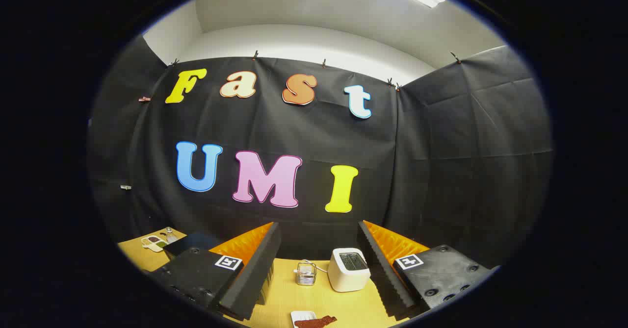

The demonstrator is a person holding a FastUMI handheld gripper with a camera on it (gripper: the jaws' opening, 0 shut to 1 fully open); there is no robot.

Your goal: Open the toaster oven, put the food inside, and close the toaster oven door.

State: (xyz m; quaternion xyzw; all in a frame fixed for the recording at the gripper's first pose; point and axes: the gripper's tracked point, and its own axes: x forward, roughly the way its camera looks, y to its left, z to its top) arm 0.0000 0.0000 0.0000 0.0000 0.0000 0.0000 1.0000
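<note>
Gripper view shows me my gripper [319,264] spread wide and empty above the table [343,303], toaster [348,269] at one o'clock, food [315,322] on its plate [300,315] at six.

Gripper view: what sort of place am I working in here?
Probably a staged recording booth, not a real kitchen: black cloth walls clipped up around a light wooden table holding a small white toaster and a wire rack. The gripper hangs open above the table.
</note>
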